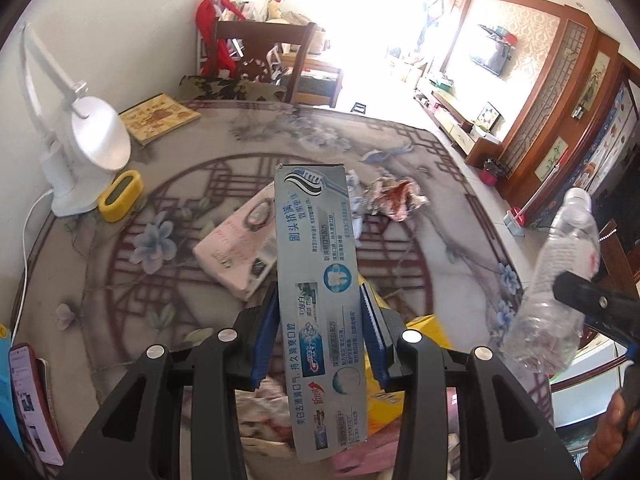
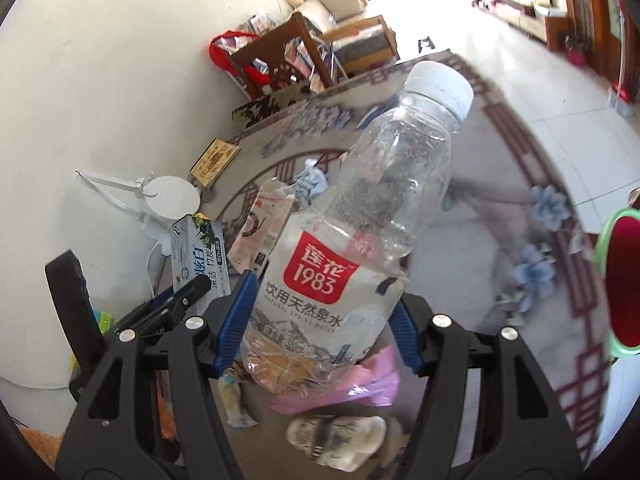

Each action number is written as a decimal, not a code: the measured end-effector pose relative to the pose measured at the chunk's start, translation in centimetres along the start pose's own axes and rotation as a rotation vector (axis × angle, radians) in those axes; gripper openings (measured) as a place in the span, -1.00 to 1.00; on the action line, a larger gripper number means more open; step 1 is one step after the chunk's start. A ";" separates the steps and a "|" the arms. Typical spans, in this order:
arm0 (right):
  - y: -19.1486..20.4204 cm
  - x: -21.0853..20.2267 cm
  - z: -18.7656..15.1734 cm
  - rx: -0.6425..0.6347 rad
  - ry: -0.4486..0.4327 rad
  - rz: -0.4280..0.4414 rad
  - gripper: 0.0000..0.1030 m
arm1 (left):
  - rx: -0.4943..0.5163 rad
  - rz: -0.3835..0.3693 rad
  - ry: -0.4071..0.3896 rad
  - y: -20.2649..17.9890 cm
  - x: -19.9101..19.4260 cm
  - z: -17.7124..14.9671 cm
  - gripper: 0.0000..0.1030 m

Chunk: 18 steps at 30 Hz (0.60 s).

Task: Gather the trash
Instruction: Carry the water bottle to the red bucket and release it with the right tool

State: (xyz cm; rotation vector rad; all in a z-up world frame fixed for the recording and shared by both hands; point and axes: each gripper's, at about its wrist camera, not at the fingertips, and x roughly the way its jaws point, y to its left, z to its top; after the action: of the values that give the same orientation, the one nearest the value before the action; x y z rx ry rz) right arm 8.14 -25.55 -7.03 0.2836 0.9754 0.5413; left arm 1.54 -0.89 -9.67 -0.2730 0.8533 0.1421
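— Floral tablecloth [image 1: 420,184] under us, lamp [image 1: 96,140] at its left edge. What do we hold?

— Left gripper [image 1: 318,320] pinches the toothpaste box [image 1: 320,280]; right gripper [image 2: 324,324] clamps the water bottle [image 2: 360,248]. Crumpled wrappers [image 1: 394,196] lie mid-table.

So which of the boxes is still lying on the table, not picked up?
The pink box, lying flat on the table; the grey toothpaste box is clamped in the left gripper.

One bottle [image 2: 360,264], two cartons [image 1: 320,300] [image 1: 236,256].
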 end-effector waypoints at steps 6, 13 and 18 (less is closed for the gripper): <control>-4.0 -4.5 -1.0 0.005 -0.097 -0.084 0.20 | 0.092 -0.010 -0.021 -5.4 -0.6 0.6 -0.29; -10.1 -8.5 -1.6 0.069 -0.132 -0.136 0.20 | 0.185 -0.090 -0.058 -13.4 -1.3 0.9 -0.29; -13.6 -10.7 -1.6 0.099 -0.159 -0.160 0.20 | 0.275 -0.134 -0.066 -19.1 -1.3 -0.1 -0.29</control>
State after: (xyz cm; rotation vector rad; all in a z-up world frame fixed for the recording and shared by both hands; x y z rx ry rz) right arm 6.22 -42.81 -6.62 0.3283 0.8628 0.3196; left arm 5.10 -19.14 -5.29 -0.0661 0.7758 -0.0907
